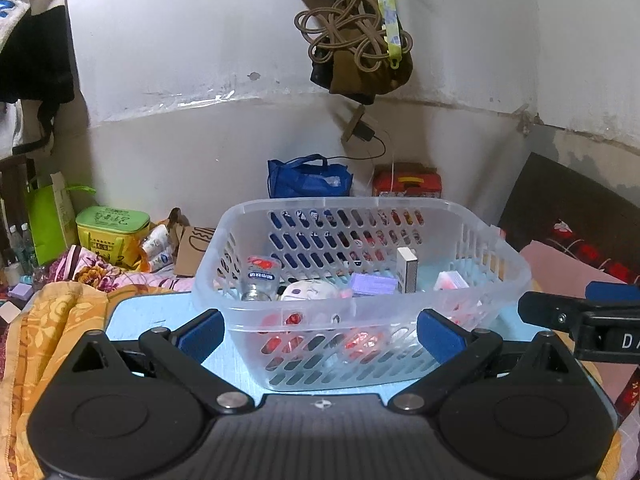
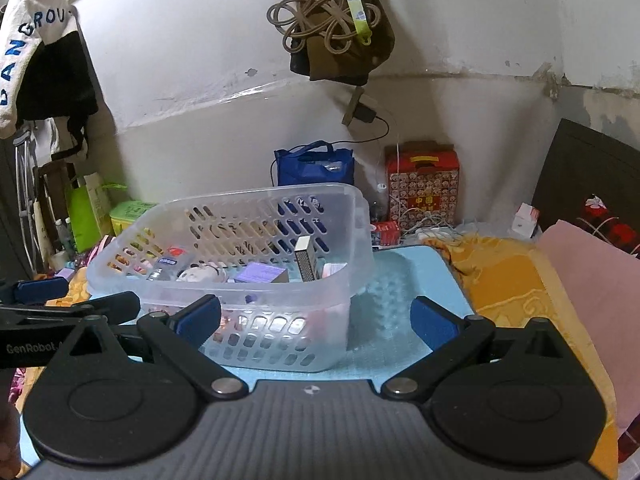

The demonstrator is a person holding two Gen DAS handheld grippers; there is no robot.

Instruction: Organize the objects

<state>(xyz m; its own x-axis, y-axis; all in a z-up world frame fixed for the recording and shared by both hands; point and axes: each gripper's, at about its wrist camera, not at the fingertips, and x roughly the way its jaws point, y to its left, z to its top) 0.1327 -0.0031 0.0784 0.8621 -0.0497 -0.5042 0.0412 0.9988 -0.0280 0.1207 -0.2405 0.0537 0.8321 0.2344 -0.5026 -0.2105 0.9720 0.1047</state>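
The left gripper (image 1: 320, 330) has its jaws spread wide and holds nothing, the near wall of the clear plastic basket (image 1: 508, 256) between its blue pads; the right gripper (image 2: 316, 318) is likewise spread and empty. The basket stands on a light blue mat (image 2: 404, 276) and holds a small glass bottle (image 1: 258, 280), a purple box (image 1: 374, 284) and an upright matchbox (image 1: 407, 270). Behind, a blue bag (image 2: 316, 166) and a red box (image 2: 424, 184) rest by the wall.
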